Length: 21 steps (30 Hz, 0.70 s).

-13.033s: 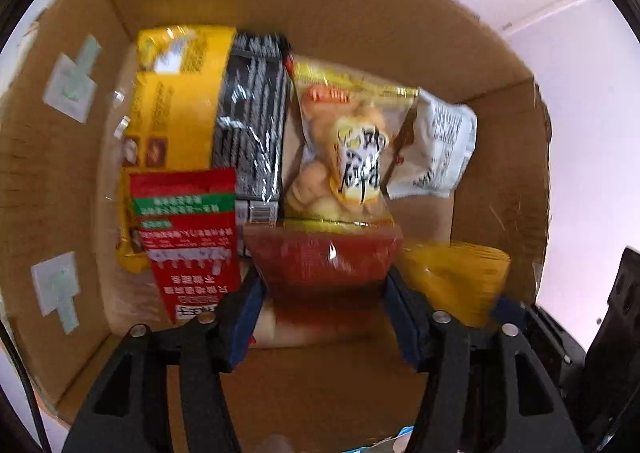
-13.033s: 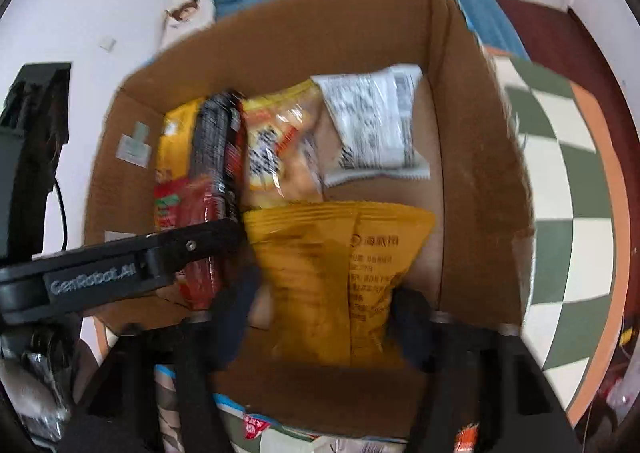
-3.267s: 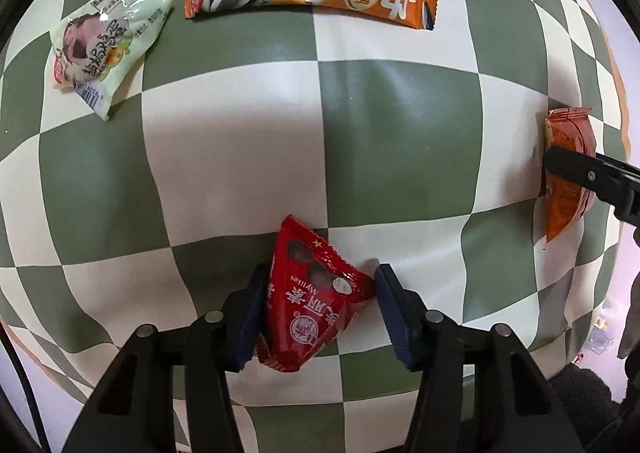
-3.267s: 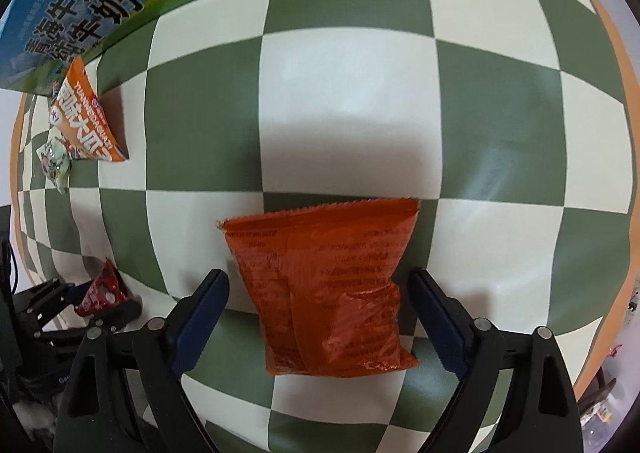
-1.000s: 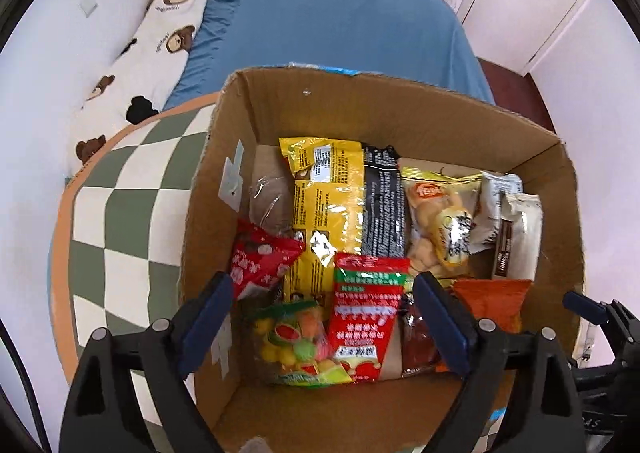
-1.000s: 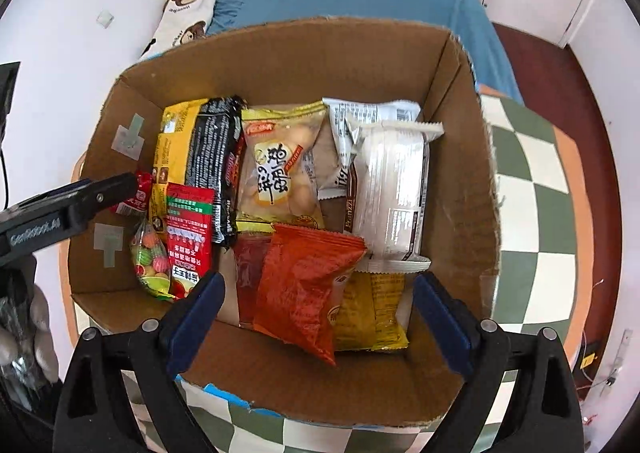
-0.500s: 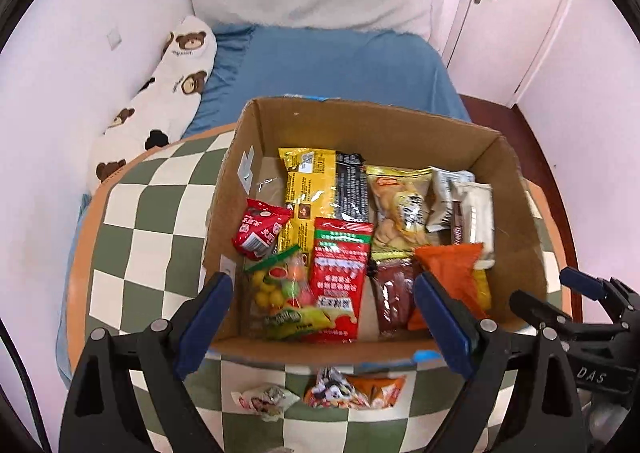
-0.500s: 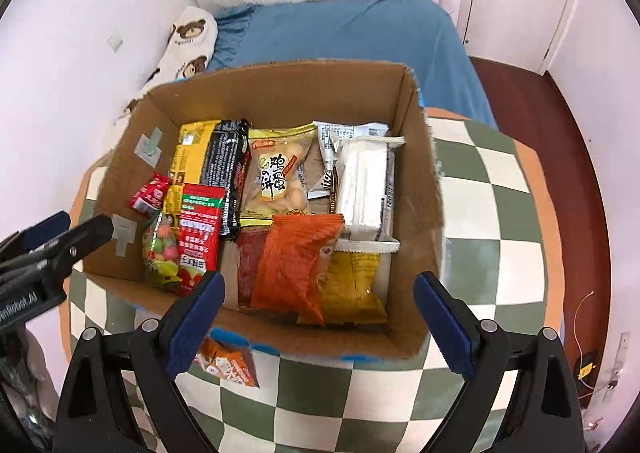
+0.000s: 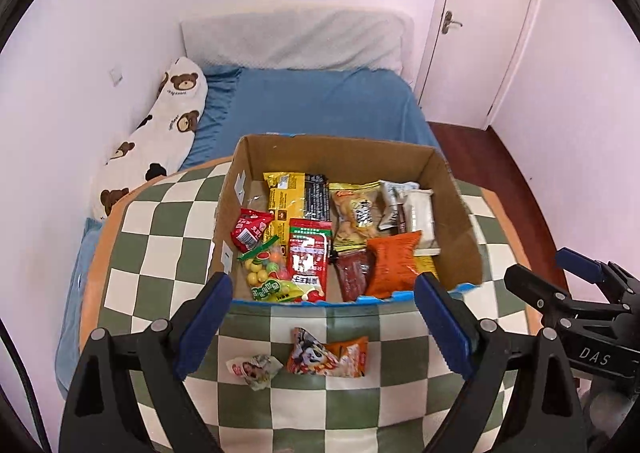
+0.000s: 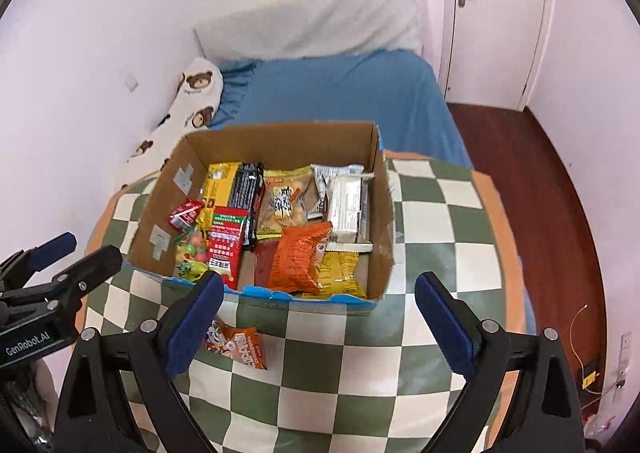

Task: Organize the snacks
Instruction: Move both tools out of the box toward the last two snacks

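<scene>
A cardboard box [image 9: 348, 155] [image 10: 380, 189] stands on the checkered table, filled with several snack packs, among them an orange bag [image 9: 390, 263] [image 10: 298, 257] and a small red pack [image 9: 250, 227] [image 10: 182, 215]. Two packs lie on the table in front of the box: an orange cartoon bag [image 9: 326, 353] [image 10: 236, 343] and a small pale pack [image 9: 254, 369]. My left gripper [image 9: 322, 327] is open and empty, held above the table short of the box. My right gripper [image 10: 316, 321] is open and empty too. Each gripper shows at the edge of the other's view.
The round table with green and white checks [image 9: 160, 237] [image 10: 440, 253] has an orange rim. Behind it are a blue bed [image 9: 312, 101] with a bear-print pillow [image 9: 160, 125], pink walls and a white door [image 9: 480, 25]. Wooden floor [image 10: 560, 193] lies to the right.
Both grippers have pulled back and up from the box, so more of the table and room shows. The two packs in front of the box have come into fuller view.
</scene>
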Each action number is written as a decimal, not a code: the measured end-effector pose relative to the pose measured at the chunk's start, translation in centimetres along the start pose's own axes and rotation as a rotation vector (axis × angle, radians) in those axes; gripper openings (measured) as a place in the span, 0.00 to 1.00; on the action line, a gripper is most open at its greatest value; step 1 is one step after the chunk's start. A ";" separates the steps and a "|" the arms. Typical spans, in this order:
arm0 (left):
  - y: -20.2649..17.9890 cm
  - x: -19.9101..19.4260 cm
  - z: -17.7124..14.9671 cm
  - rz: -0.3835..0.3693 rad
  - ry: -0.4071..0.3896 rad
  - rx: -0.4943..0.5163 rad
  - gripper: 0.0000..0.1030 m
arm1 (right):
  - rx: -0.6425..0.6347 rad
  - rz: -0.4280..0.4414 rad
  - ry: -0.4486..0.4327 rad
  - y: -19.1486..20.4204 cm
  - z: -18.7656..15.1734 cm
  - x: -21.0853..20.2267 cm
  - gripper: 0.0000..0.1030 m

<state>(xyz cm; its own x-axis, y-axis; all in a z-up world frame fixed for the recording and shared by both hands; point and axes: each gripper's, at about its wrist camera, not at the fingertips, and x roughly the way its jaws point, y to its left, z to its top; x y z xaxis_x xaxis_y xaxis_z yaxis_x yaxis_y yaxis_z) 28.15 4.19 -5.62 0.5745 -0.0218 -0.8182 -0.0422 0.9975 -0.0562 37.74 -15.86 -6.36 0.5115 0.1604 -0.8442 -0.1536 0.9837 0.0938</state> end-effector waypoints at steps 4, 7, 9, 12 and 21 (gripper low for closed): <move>-0.6 -2.0 -0.8 0.010 -0.030 0.000 0.90 | 0.004 0.019 -0.042 0.0 -0.5 -2.6 0.96; -0.9 -2.9 -1.2 0.014 -0.036 -0.006 0.91 | 0.012 0.038 -0.059 -0.2 -0.8 -3.9 0.96; -1.1 -3.2 -1.4 0.026 -0.040 -0.010 1.00 | 0.016 0.052 -0.065 -0.2 -1.0 -4.4 0.96; -0.9 -3.4 -1.6 0.045 -0.037 -0.034 1.00 | 0.028 0.071 -0.058 -0.5 -1.2 -4.4 0.98; 3.9 0.0 -4.0 0.114 0.035 -0.107 1.00 | 0.119 0.195 0.146 0.6 -4.3 1.9 0.98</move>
<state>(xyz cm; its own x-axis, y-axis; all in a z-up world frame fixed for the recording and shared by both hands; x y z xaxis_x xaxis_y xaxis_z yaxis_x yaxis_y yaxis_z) 24.73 7.82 -8.17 0.5320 0.0870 -0.8422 -0.1934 0.9809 -0.0208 35.01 -15.36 -10.15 0.3532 0.3427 -0.8705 -0.1322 0.9394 0.3162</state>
